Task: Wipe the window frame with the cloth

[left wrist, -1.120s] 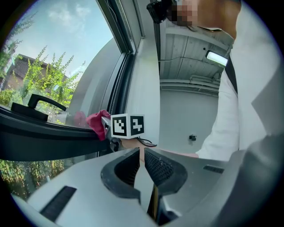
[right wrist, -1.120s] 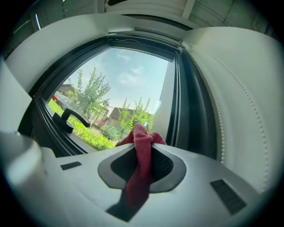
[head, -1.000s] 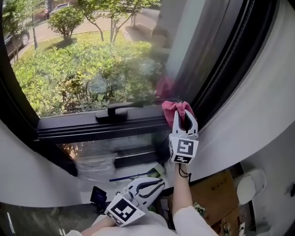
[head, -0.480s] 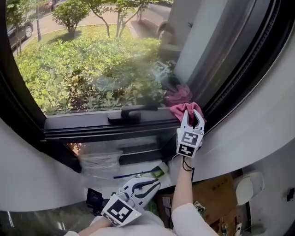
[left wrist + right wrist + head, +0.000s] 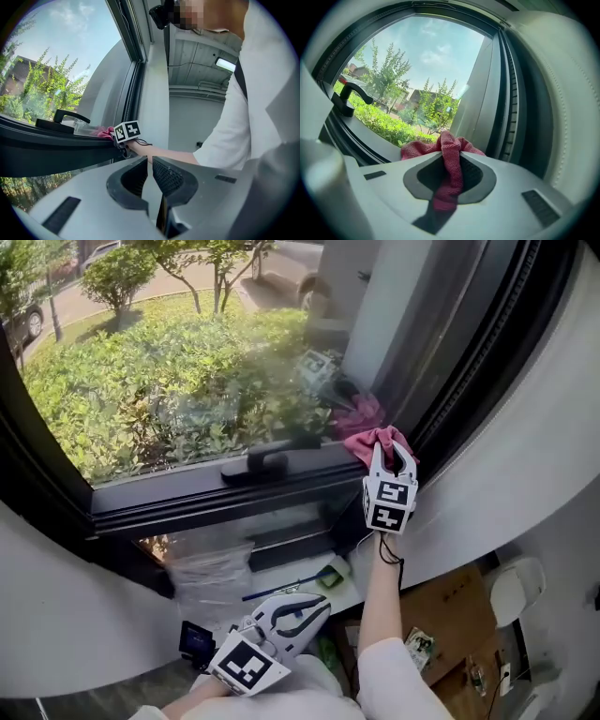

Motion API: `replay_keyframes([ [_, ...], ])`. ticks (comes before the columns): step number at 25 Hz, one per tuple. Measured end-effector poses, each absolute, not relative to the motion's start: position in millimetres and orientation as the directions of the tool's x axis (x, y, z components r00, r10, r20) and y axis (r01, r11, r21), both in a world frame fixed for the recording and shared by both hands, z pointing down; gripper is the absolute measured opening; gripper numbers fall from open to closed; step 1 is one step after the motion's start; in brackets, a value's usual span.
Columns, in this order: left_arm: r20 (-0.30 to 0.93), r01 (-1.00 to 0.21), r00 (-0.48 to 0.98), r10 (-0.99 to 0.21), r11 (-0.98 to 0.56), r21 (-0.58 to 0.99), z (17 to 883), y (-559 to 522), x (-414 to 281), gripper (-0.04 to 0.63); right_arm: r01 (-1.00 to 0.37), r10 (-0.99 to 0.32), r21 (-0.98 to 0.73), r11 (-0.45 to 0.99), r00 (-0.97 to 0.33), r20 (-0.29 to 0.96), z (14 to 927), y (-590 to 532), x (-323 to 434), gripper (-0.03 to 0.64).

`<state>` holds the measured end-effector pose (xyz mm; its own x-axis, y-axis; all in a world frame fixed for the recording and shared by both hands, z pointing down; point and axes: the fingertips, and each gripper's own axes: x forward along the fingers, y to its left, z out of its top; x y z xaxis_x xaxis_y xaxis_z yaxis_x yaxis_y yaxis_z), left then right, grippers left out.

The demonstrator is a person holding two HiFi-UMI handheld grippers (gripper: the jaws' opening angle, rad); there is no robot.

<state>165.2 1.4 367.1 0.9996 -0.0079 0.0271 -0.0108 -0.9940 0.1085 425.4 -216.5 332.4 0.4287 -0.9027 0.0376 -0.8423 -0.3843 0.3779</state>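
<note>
Cloth [image 5: 373, 442], pinched tight in the right tool [image 5: 394, 455], has been carried along the window frame [image 5: 187, 500] to its corner at 2 o'clock, so this stretch is judged nearly wiped, while the left tool [image 5: 302, 612] is held closed and empty at 6 o'clock.

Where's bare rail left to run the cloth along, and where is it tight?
Bare: the frame rail from the handle leftward to the left upright, plus the short stretch between handle and cloth. Tight: the right corner, where the right gripper holds the cloth beside the right upright, and around the handle.
</note>
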Motion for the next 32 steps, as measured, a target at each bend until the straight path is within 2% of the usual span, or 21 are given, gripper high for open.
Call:
replay_keyframes([
  [12,0.008,0.098,0.995,0.099,-0.991,0.092,366.5,3.3,155.0,0.041,-0.854,-0.891,0.324,-0.406,0.449,0.066,333.5,-217.3,422.1,0.060],
  [22,-0.005,0.076,0.997,0.076,-0.996,0.042,358.0,-29.8,137.5,0.041,-0.850,-0.879,0.305,-0.431,0.471,0.070,333.3,-216.0,418.9,0.060],
  [28,0.002,0.141,0.990,0.141,-0.988,0.062,362.4,-23.9,127.7,0.041,-0.852,-0.878,0.298,-0.431,0.472,0.079,334.3,-217.9,405.4,0.060],
  [32,-0.027,0.144,0.989,0.142,-0.987,0.075,362.3,-32.0,117.6,0.041,-0.845,-0.870,0.296,-0.446,0.486,0.077,331.9,-217.9,404.7,0.060],
])
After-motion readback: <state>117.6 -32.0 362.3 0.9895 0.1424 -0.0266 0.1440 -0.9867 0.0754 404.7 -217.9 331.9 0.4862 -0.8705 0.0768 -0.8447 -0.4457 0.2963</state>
